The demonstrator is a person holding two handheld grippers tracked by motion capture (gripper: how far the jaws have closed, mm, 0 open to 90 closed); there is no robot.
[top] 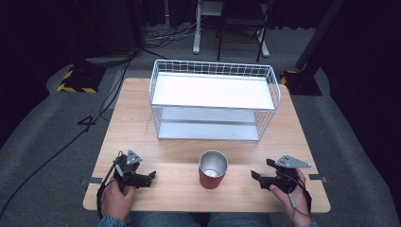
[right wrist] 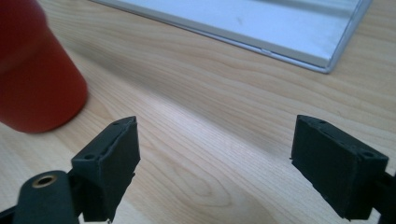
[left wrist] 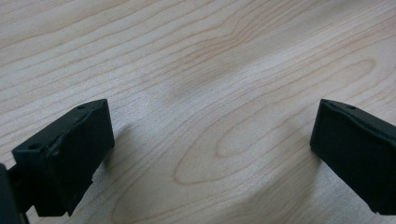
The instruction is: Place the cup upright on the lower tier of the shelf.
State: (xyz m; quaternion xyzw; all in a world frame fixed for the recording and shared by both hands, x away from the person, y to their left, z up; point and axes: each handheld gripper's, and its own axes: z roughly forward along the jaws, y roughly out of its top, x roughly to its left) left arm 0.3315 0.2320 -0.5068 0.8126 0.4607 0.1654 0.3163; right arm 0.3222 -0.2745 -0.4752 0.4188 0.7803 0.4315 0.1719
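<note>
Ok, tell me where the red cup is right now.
In the high view the red cup stands upright near the table's front edge, between the left gripper and the right gripper, in front of the wire rack.

cup (top: 213, 169) on table (top: 179, 156) near edge | rack (top: 213, 99) behind cup | grippers flank cup, apart

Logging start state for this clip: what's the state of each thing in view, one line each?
red cup: upright, open top, looks empty, standing on the table, free of both claws.
wire shelf rack: upright at the far side of the table, both shelves bare.
left claw: open, holds nothing, low over the table.
right claw: open, holds nothing, beside the cup, not touching.
</note>
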